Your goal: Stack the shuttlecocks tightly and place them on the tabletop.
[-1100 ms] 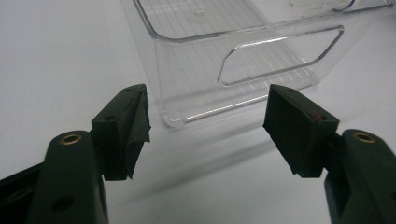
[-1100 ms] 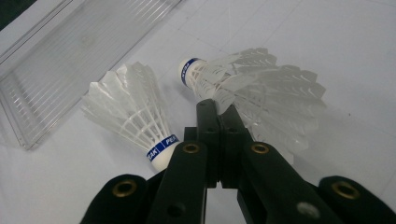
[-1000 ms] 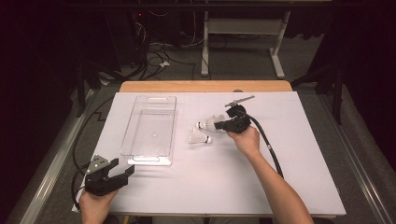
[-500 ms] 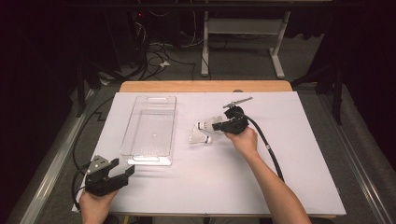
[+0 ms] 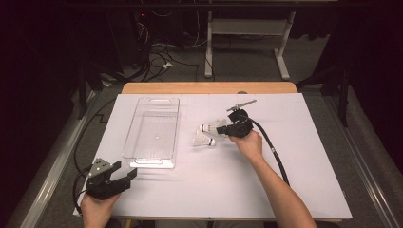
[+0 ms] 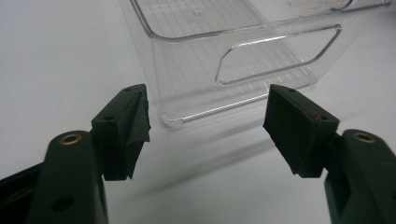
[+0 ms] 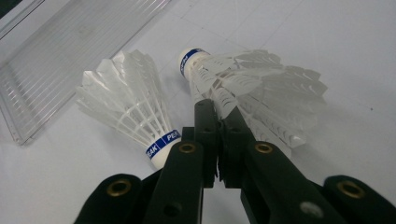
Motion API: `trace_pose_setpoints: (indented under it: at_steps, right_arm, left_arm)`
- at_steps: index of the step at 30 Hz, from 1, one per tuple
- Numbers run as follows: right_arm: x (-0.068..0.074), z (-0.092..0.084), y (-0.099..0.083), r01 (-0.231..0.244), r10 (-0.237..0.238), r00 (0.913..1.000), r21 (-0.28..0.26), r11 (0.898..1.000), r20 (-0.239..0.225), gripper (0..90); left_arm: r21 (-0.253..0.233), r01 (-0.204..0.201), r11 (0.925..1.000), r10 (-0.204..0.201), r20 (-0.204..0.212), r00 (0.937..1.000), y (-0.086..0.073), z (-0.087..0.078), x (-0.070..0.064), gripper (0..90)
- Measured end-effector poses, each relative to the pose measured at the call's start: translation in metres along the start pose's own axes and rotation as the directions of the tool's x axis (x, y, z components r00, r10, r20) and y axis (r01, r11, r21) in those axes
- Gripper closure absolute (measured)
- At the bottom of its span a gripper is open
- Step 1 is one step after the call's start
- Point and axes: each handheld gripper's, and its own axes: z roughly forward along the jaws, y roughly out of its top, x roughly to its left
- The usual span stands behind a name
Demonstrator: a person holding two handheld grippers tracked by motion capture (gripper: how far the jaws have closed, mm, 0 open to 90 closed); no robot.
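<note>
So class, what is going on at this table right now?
A person holds a gripper in each hand at a white table. The right gripper has its jaws shut on the feather skirt of one shuttlecock, which lies on the table. A second shuttlecock lies loose beside it. The left gripper waits with jaws open near the short end of a clear plastic tray, which has nothing in it. Probably the shuttlecocks are headed into the tray.

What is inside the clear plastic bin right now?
Nothing shows inside the clear plastic bin; its ribbed floor looks bare. Both shuttlecocks lie outside on the table: one free, the other pinched by its feathers in the right gripper.
</note>
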Motion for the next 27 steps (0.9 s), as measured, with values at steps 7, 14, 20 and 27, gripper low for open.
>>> trace_pose_setpoints:
  at_steps: [7, 14, 20, 27]
  right_arm:
    - [-0.0018, 0.0002, -0.0014, 0.0, 0.0, 1.0, 0.001, 1.0, 0.01, 85.3]
    - [-0.0014, -0.0003, -0.0034, -0.003, 0.003, 0.9997, 0.007, 1.0, 0.023, 81.5]
    - [-0.0006, -0.0014, -0.0035, 0.011, -0.011, 0.9992, 0.009, 1.0, 0.037, 78.8]
    - [0.0007, -0.0033, -0.005, 0.008, -0.008, 0.9992, 0.01, 1.0, 0.04, 76.5]
  left_arm:
    - [0.001, -0.001, 1.0, 0.001, 0.0, 1.0, 0.0002, 0.0005, 0.0, 32.1]
    - [0.0, -0.002, 1.0, 0.002, 0.0, 1.0, 0.0001, 0.0003, -0.0003, 32.2]
    - [0.001, -0.002, 1.0, 0.002, 0.0, 1.0, 0.0002, 0.0005, -0.0002, 32.2]
    - [0.005, -0.006, 1.0, 0.006, 0.001, 1.0, 0.0005, 0.0013, -0.0005, 32.3]
